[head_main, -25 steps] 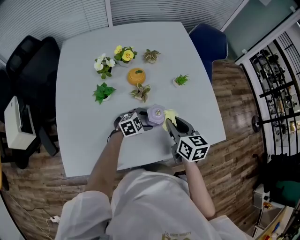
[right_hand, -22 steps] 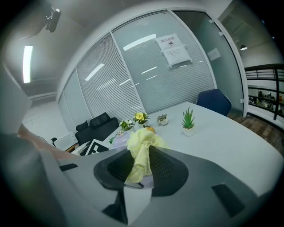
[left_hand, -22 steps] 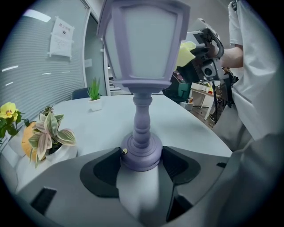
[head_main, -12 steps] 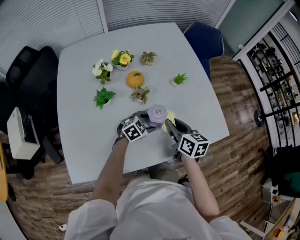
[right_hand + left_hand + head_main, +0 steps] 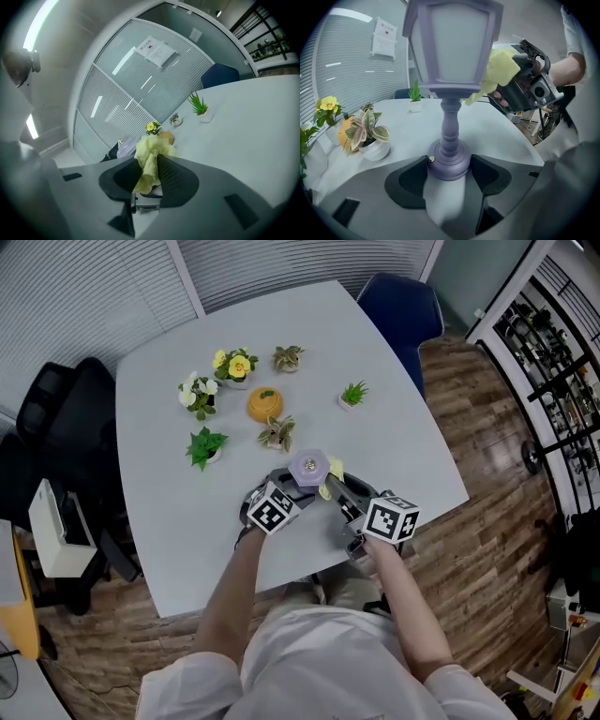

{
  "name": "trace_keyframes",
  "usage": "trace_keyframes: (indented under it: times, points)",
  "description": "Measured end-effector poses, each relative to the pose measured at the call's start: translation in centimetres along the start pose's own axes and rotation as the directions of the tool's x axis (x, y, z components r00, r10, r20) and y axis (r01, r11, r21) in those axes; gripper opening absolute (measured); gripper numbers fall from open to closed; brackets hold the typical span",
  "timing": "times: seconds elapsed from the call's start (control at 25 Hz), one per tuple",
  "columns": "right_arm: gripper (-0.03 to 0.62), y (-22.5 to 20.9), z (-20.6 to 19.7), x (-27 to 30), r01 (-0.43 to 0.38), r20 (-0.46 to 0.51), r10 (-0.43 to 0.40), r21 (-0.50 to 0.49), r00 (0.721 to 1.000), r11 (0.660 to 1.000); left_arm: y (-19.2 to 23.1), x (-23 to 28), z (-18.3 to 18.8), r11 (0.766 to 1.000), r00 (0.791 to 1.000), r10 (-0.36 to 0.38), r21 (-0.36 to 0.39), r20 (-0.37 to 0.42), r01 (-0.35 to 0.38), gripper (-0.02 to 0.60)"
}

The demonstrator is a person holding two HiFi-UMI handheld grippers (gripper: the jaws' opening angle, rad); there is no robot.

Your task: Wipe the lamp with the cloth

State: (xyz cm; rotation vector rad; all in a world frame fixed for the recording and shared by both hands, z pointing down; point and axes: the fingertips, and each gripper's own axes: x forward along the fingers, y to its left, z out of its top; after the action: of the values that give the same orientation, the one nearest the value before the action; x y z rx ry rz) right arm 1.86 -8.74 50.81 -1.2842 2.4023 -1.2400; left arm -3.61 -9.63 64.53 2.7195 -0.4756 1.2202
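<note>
lilac lantern-shaped lamp (image 5: pixel 449 47) stands upright on the pale surface (image 5: pixel 501 136); crumpled yellow cloth (image 5: pixel 500 69) is bunched against its shade's side.

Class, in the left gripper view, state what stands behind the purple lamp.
A small green plant on the table and window blinds show behind the lamp; whatever lies directly behind its shade is covered.

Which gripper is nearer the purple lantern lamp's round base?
Left. The left gripper clamps the purple lamp's round base; the right gripper holds a yellow cloth higher up, beside the shade.
</note>
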Motion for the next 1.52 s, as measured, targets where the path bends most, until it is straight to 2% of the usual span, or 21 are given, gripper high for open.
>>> trace_keyframes:
  times: [0.32,0.64,0.92,1.16,1.52]
  points:
    - [0.114,0.0,0.5,1.0,-0.096,-0.124,0.102,0.053,0.987,0.994,0.4,0.2,-0.1,0.987,0.994,0.109,-0.120,0.006,-0.108,0.302]
    - [0.112,0.0,0.7,1.6,-0.167,-0.227,0.179,0.070,0.957,0.983,0.8,0.6,-0.3,0.982,0.992,0.124,-0.143,0.002,-0.122,0.304]
    - [0.112,-0.8,-0.8,2.0,-0.151,-0.332,0.155,0.039,0.931,0.988,0.7,0.6,-0.3,0.982,0.992,0.125,-0.142,0.009,-0.122,0.304]
    - [0.112,-1.1,-0.9,2.6,-0.132,-0.347,0.133,0.026,0.929,0.991,0.8,0.5,-0.3,0.983,0.992,0.123,-0.138,0.011,-0.120,0.304]
    - [0.112,-1.0,-1.4,2.7,-0.164,-0.387,0.157,0.015,0.909,0.986,0.9,0.4,-0.3,0.982,0.991,0.136,-0.133,0.017,-0.133,0.304]
